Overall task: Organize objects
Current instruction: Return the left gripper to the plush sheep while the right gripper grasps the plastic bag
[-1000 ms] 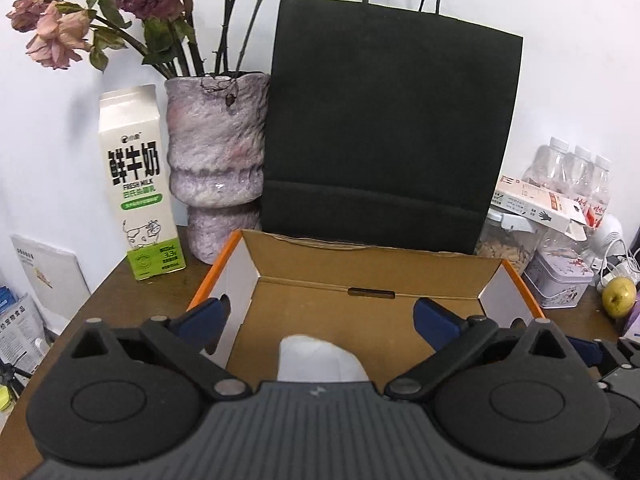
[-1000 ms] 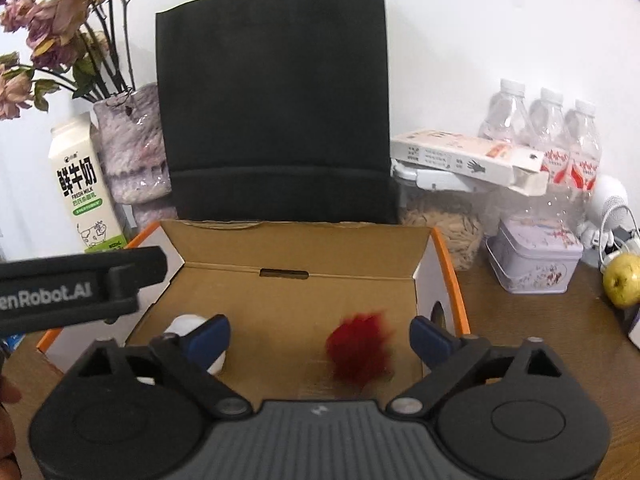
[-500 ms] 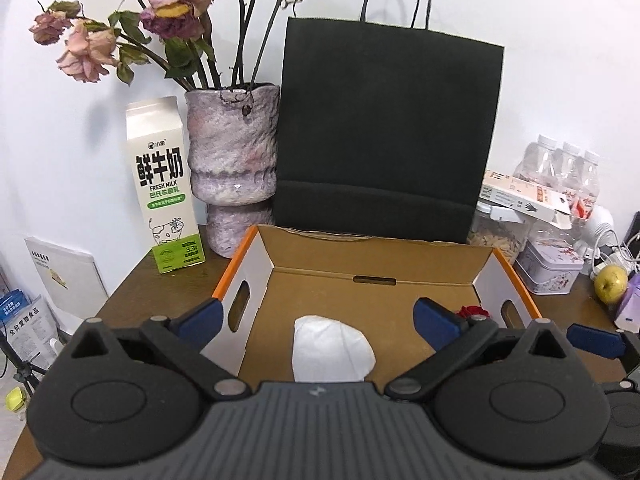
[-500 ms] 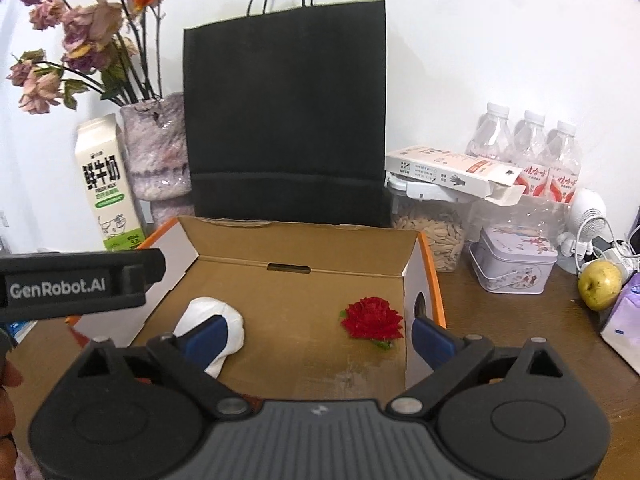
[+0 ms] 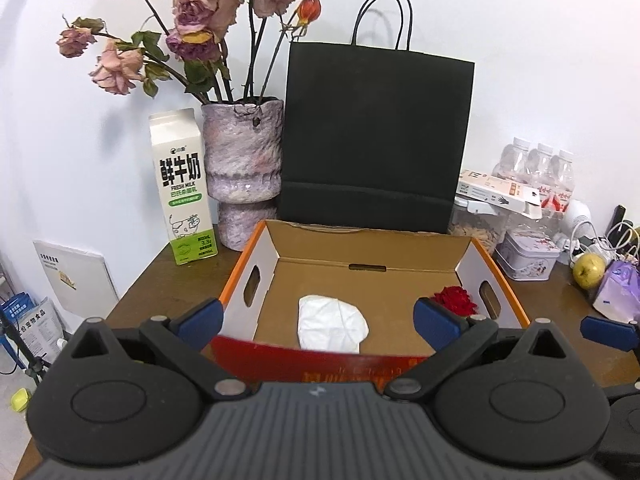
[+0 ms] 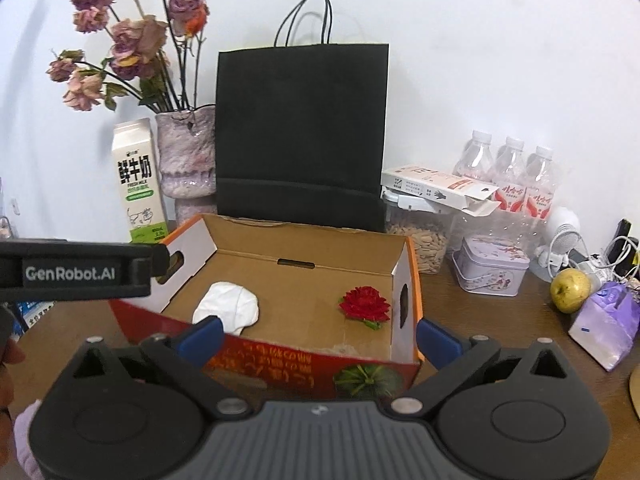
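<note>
- Both sets of jaws spread wide, empty — left gripper (image 5: 316, 318) and right gripper (image 6: 318, 334) hover before the cardboard box (image 6: 308, 236).
- White bundle (image 6: 227, 307) and red flower (image 6: 365, 303) lie inside, well apart.
- Next pick, I'd judge — the apple (image 6: 570, 290) on the surface (image 6: 500, 332); approach low, avoiding cables.

Ahead of the spread blue-tipped black jaws, a brown cardboard box (image 5: 400, 256) with orange rims and a red printed front wall holds a white wad (image 5: 332, 322) and a red flower (image 6: 365, 303). Beyond it stand a matte black paper bag (image 5: 376, 136), a mottled purple-grey vase (image 5: 242, 168) of faded pink roses (image 5: 192, 20), and a white-and-green milk carton (image 5: 182, 184). Right of the jaws sits a yellow-green apple (image 6: 570, 290).
</note>
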Tool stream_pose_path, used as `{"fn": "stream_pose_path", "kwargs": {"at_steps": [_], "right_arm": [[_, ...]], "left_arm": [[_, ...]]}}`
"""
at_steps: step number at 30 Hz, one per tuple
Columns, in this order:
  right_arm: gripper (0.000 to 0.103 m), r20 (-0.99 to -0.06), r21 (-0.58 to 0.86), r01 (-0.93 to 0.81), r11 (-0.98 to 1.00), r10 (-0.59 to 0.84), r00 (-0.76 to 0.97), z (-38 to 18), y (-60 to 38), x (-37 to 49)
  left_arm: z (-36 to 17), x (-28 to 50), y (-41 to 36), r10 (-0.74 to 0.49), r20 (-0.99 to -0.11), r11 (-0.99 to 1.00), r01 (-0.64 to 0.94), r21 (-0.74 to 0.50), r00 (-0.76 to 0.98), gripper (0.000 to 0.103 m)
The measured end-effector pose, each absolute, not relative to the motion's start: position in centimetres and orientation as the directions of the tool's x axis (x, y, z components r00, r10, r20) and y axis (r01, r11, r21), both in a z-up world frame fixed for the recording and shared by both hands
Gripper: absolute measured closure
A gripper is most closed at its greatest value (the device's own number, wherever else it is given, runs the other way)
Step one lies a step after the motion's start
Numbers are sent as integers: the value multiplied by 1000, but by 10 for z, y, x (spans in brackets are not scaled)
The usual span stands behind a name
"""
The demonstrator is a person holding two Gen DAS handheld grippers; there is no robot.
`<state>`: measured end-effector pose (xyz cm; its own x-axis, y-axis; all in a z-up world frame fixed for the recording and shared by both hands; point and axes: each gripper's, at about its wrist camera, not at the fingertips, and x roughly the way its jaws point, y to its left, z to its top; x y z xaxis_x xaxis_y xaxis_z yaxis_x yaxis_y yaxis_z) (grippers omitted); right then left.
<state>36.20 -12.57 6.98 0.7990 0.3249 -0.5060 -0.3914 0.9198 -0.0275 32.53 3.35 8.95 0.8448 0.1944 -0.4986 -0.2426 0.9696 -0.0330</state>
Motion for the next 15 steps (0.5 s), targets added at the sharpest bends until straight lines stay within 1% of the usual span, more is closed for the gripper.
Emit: {"fn": "stream_pose_path", "kwargs": {"at_steps": [3, 15], "right_arm": [[0, -498, -37, -400, 916, 330, 802, 71, -131, 346], [0, -468, -40, -423, 905, 357, 809, 73, -155, 292]], "left_arm": [[90, 310, 34, 185, -496, 969, -241, -49, 848, 0], [89, 258, 40, 199, -477, 968, -248, -42, 856, 0]]}}
